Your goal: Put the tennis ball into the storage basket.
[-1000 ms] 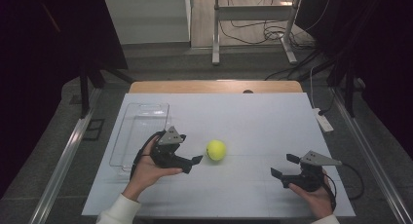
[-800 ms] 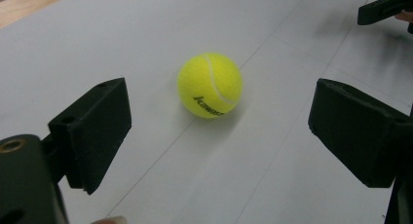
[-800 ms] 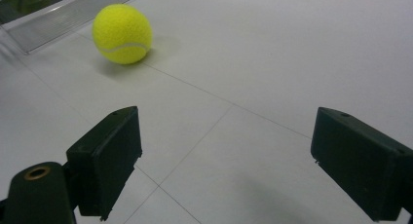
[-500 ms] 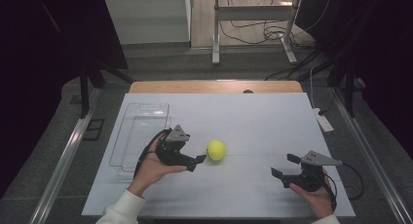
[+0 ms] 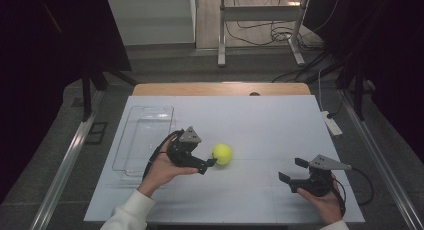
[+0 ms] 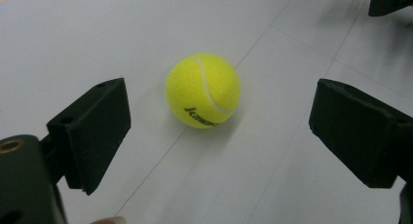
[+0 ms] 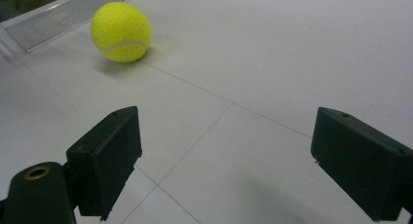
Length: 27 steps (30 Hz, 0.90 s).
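White table (image 5: 250, 115) carries a yellow tennis ball (image 5: 222, 153). Left hand-held gripper (image 5: 209, 163) lies low beside it, jaws apart. Right hand-held gripper (image 5: 292, 170) rests well apart, jaws apart.

A bright yellow tennis ball (image 5: 222, 153) with a white seam and dark lettering rests on the white table, just left of centre in the high view.

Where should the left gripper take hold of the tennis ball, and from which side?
Across its widest middle, probably. The tennis ball rests free on the table, already centred ahead of the open left gripper, so coming straight on from the clear tray's side suits.
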Tool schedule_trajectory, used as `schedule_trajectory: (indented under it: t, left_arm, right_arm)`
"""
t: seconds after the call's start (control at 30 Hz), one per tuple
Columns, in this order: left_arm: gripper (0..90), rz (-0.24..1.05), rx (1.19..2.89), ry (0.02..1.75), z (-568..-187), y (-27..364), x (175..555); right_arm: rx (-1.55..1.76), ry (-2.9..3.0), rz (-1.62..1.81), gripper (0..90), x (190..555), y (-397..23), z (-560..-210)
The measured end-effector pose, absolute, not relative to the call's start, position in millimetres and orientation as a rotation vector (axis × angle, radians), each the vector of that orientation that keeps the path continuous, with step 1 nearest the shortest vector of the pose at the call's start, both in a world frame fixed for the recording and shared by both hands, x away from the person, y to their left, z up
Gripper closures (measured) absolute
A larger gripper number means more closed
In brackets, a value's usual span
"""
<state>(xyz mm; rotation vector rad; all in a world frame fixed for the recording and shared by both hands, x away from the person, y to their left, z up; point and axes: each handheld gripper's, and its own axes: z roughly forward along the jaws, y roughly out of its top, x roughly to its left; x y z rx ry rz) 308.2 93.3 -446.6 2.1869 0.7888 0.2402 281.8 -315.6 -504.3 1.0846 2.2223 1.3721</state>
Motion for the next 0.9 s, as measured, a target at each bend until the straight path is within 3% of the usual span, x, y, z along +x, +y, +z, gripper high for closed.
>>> schedule_trajectory:
  t: [0.9]
  left_arm:
    - [7.7,0.185,2.234,0.775,-452.6,72.0,326.0]
  right_arm:
    - [1.079,2.226,1.370,11.1,281.9,-315.4,-504.2]
